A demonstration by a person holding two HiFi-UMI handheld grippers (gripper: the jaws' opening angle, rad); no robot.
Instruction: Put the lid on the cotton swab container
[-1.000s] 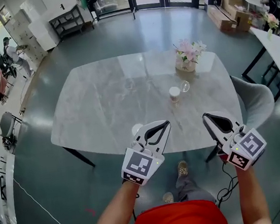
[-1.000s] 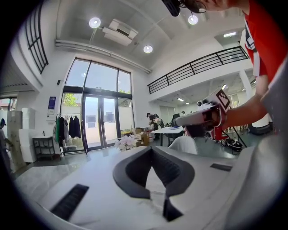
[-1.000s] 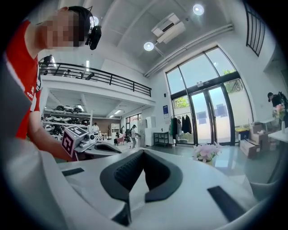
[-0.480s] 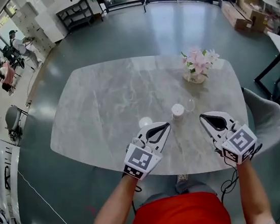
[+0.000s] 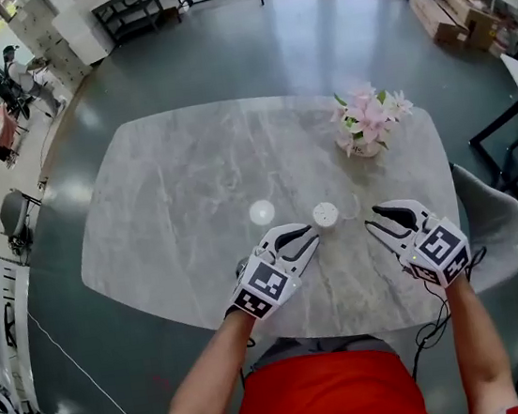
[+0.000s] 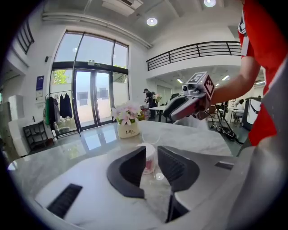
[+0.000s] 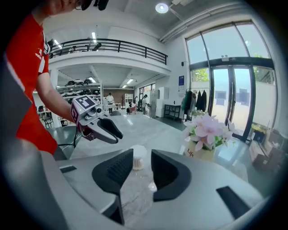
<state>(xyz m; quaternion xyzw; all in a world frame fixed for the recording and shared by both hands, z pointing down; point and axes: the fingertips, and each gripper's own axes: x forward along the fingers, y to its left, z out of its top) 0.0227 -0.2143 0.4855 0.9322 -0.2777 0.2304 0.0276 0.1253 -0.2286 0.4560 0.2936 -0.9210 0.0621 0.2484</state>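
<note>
Here the cotton swab container (image 5: 325, 214) stands upright on the grey marble bench (image 5: 172, 194), toward the edge nearest the person, and its top shows white. A clear lid (image 5: 349, 206) sits on the bench just beside the container, on its right, and is not on it. Farther back on the right side of the bench is a small vase of pink flowers (image 5: 368, 135), well apart from both.

The left gripper (image 5: 303, 237) hangs low over the bench just to the left of the container, pointing at it. Its jaws have just been opening and now stand a little apart, grasping nothing. In the left gripper view the container shows through the gap between them, but ahead of the tips and untouched.

The right gripper (image 5: 372, 219) is on the other side, near the lid. Its jaws have also just been opening and are released, and in the right gripper view the container again stands beyond the gap, clear of the pads. The two grippers flank the container and lid, and neither touches them.
</note>
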